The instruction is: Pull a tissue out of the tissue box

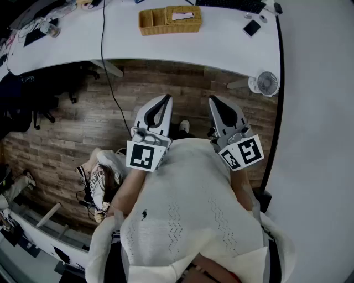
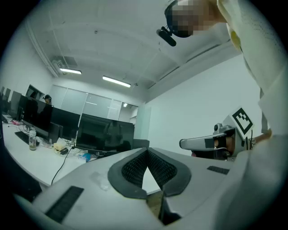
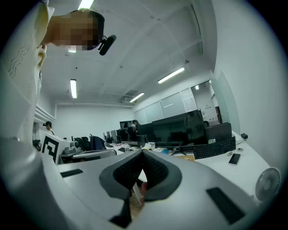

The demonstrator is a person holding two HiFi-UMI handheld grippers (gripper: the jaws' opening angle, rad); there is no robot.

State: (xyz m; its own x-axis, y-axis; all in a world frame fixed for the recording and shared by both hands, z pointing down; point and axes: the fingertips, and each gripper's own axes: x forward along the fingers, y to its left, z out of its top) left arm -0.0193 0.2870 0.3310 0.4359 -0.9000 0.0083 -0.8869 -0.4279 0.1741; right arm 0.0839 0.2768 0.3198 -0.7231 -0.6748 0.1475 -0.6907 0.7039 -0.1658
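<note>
Both pairs of jaws are shut tip to tip with nothing between them: left gripper (image 2: 147, 151), right gripper (image 3: 141, 152). Both sit close to the person's torso, noses toward the white desk (image 1: 221, 47). The wicker tissue box (image 1: 161, 23) is on the desk, well apart from both, with a white tissue (image 1: 182, 16) showing on top. Step looks like pre-approach. Next move: reach out, open one gripper over the tissue, maybe steady the box with the other. Right gripper view shows only a sliver of the box; left shows none.
</note>
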